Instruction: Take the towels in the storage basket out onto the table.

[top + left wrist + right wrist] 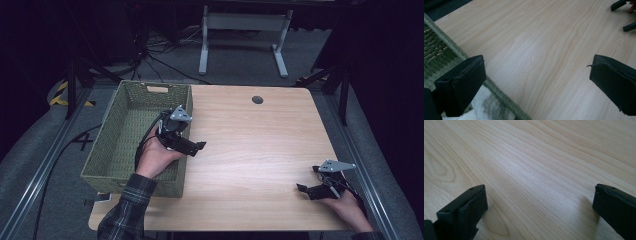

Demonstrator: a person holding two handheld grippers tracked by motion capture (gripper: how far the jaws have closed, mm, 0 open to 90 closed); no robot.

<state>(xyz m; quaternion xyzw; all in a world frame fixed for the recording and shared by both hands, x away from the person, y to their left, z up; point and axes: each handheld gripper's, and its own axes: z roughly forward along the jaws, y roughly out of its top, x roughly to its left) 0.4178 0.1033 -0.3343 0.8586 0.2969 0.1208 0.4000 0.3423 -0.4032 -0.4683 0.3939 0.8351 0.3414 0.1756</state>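
A green woven basket (155,85) stands on the left part of the light wooden table (250,140). My left gripper (199,148) hovers over the basket's right rim, jaws pointing right over the bare wood. It is open and holds nothing (536,67). In the left gripper view the basket rim (451,46) runs under the left jaw, and a white cloth with a grey patch (489,107) lies just inside it. My right gripper (307,179) rests low near the table's front right corner, open and pointing left. Bare wood lies between its jaws (540,195).
A round cable hole (257,99) sits near the table's far edge. Behind the table stands a white metal frame (244,22) with dark cables on the grey floor. The other gripper (624,15) shows far off in the left gripper view.
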